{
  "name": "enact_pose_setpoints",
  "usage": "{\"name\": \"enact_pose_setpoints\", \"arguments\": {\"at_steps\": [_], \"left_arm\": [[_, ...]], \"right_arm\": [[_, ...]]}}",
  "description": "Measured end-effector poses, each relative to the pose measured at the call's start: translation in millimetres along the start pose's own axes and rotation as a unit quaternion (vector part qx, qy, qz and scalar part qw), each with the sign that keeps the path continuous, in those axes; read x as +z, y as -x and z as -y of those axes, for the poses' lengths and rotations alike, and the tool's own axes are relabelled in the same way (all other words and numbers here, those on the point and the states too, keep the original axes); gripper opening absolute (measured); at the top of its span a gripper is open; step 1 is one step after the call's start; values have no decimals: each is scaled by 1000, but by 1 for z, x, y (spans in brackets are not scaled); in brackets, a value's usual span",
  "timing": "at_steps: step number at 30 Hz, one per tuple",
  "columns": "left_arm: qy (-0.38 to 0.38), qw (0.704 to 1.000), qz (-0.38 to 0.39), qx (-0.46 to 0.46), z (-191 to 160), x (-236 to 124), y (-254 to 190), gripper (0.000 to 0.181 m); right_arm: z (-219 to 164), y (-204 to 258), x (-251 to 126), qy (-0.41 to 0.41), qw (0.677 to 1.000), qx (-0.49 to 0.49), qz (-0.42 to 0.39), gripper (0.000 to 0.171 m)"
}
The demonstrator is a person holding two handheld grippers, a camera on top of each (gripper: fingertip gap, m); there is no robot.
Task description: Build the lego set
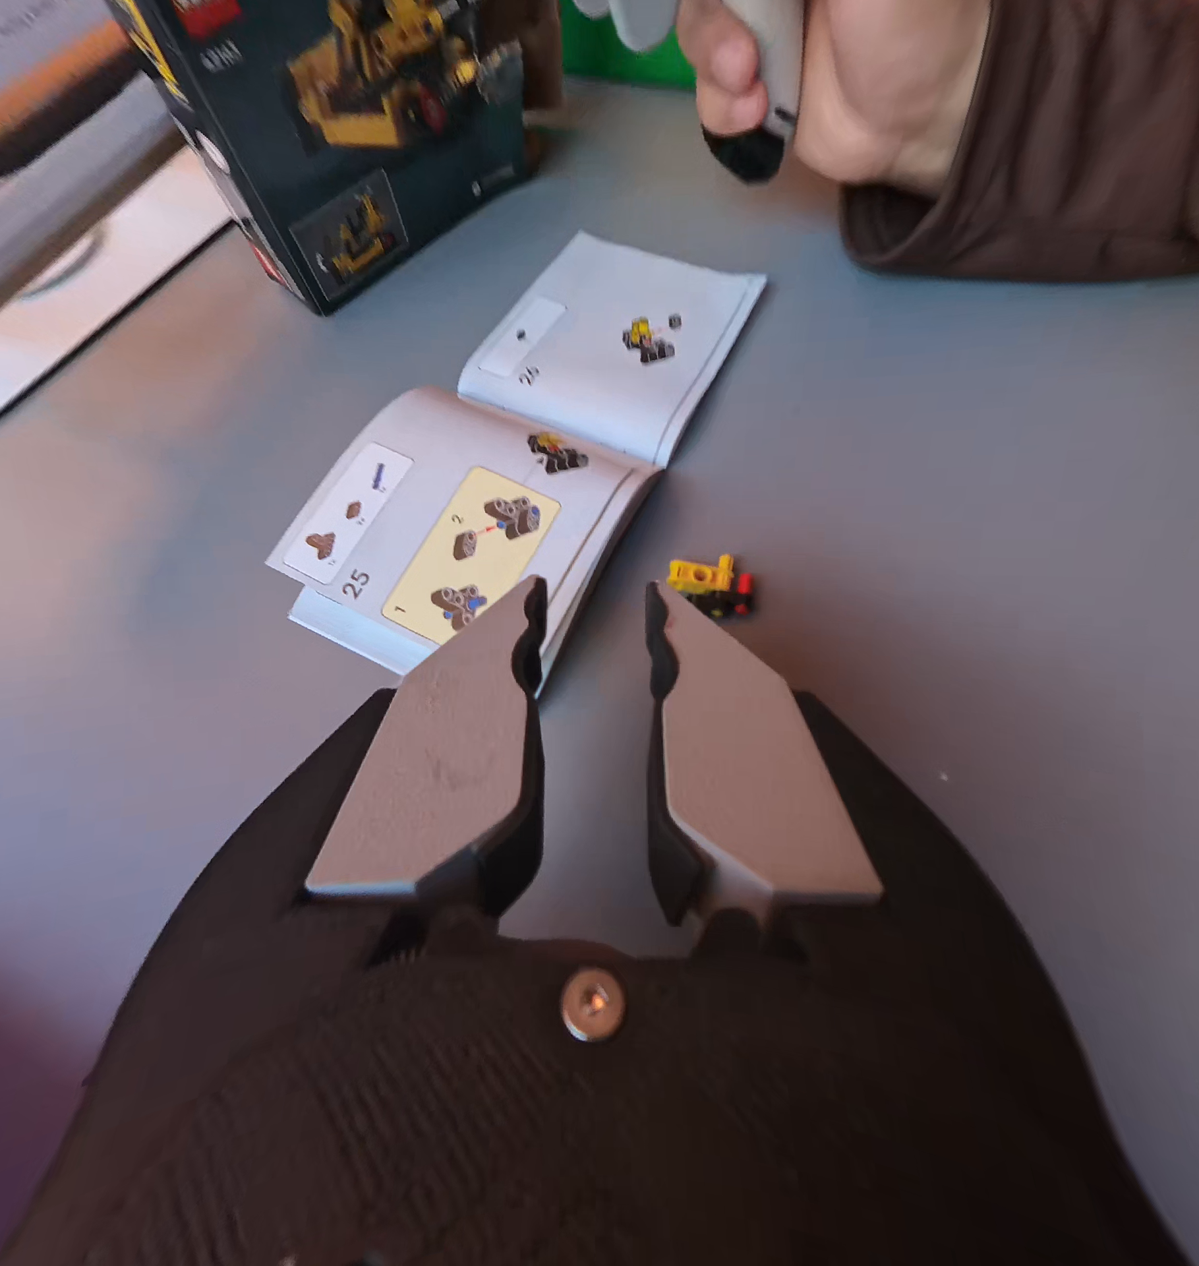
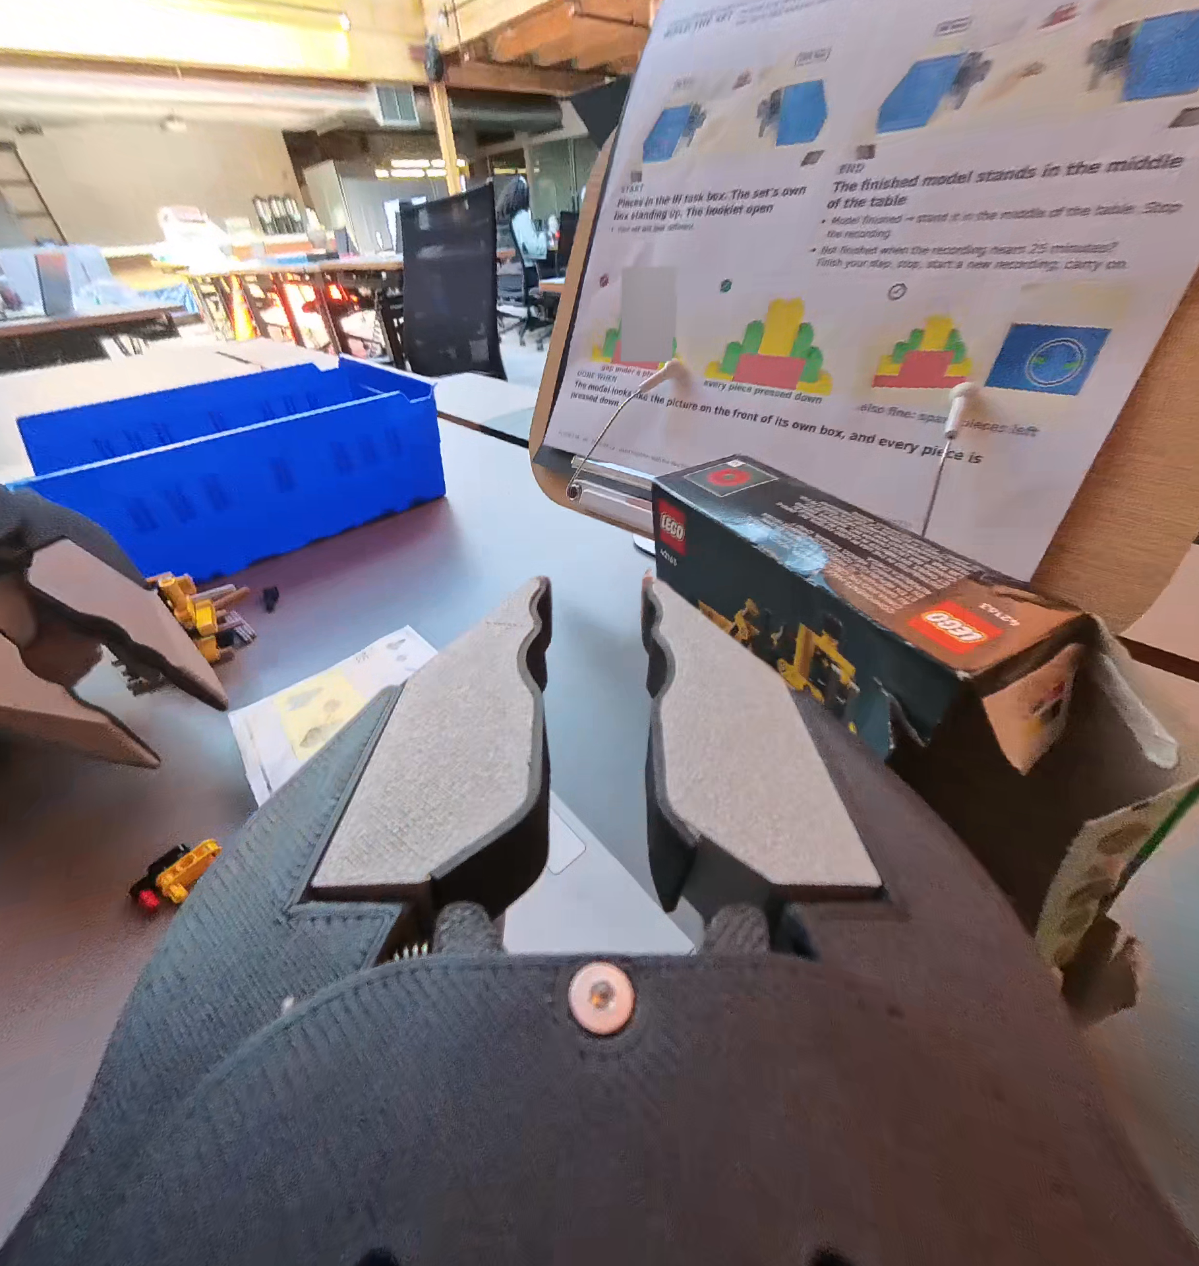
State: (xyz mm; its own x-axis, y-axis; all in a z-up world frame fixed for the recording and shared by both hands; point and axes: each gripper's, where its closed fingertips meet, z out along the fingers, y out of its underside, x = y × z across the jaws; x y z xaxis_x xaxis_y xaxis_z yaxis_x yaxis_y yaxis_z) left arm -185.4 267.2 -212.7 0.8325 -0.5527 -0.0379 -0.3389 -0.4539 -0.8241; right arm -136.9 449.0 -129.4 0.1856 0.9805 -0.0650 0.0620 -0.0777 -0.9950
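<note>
A small yellow, black and red lego assembly (image 1: 713,588) lies on the grey table just right of my left gripper (image 1: 596,594), which is open and empty above the table. The same assembly shows in the right wrist view (image 2: 175,873) at lower left. The open instruction booklet (image 1: 535,438) lies ahead of the left gripper; it also shows in the right wrist view (image 2: 322,699). My right gripper (image 2: 596,610) is open and empty, held above the table near the lego set box (image 2: 850,616). A larger yellow lego sub-build (image 2: 196,616) lies by the blue bin.
A blue bin (image 2: 240,466) stands at the back left. A wooden stand with an instruction sheet (image 2: 891,260) stands behind the set box (image 1: 350,144). A hand in a brown sleeve (image 1: 993,137) holds the other gripper's handle. The left gripper's fingers (image 2: 103,651) show at far left. There is about 20 centimeters between the tips of the two grippers.
</note>
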Motion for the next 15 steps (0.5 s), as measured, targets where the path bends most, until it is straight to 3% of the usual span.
{"name": "enact_pose_setpoints", "arguments": {"at_steps": [15], "left_arm": [[-28,999,17,-17,5,0,6,25]], "right_arm": [[-29,23,12,43,993,-105,17,24]]}}
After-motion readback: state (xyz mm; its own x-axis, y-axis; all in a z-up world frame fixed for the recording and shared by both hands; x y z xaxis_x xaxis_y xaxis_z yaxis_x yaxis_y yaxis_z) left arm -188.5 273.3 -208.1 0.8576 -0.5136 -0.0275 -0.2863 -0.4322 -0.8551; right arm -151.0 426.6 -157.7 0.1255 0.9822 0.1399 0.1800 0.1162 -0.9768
